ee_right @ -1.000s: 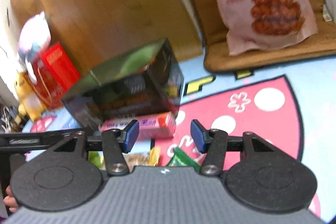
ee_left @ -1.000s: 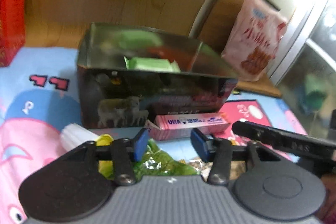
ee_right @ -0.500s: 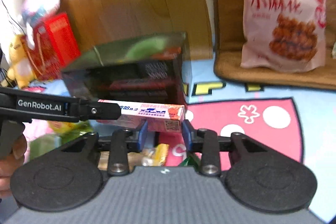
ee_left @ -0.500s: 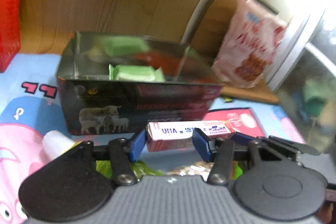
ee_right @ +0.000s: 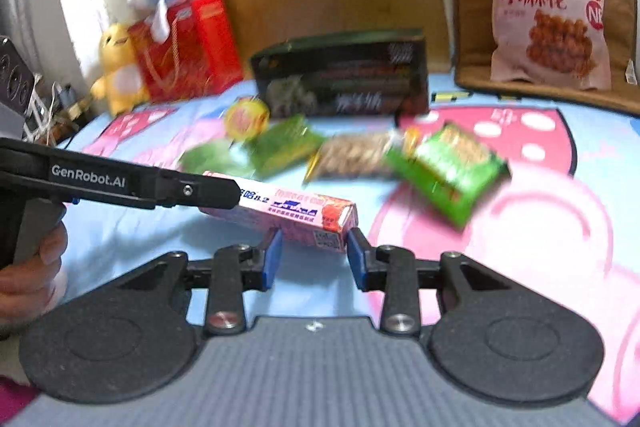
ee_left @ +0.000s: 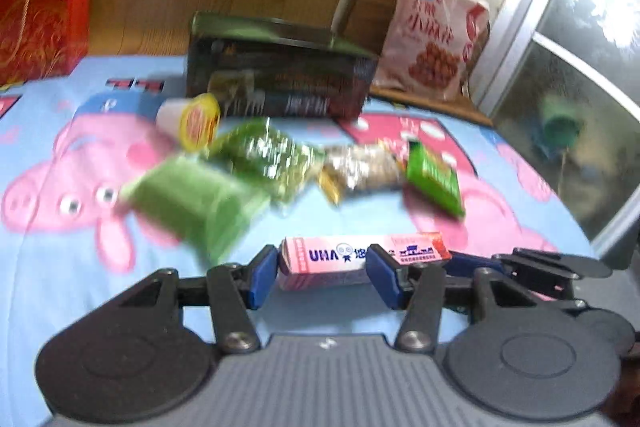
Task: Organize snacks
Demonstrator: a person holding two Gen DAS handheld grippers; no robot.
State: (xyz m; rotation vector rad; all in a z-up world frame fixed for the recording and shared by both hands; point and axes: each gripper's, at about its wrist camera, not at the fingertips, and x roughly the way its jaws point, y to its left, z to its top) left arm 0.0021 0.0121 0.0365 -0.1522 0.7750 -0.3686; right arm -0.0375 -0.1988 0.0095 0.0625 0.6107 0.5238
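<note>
A long pink UHA candy box (ee_left: 360,259) (ee_right: 296,215) is held above the cartoon blanket. My right gripper (ee_right: 314,253) is shut on its right end. My left gripper (ee_left: 322,275) has its jaws apart around the box's left part; its finger (ee_right: 192,191) lies along the box. The dark snack tin (ee_left: 280,83) (ee_right: 344,79) stands at the back. Loose snacks lie in front of it: green packets (ee_left: 192,203) (ee_right: 448,167), a nut bar (ee_left: 360,171) (ee_right: 352,155), a yellow-lidded cup (ee_left: 196,119) (ee_right: 246,117).
A large pink snack bag (ee_right: 548,7) (ee_left: 432,35) leans on a brown cushion at the back right. A red gift bag (ee_left: 40,7) (ee_right: 188,43) with plush toys (ee_right: 120,67) stands back left. A wooden board rises behind the tin.
Both grippers pulled back from the tin with the pink box, lifted off the blanket. The right gripper closed on it half a second ago.
</note>
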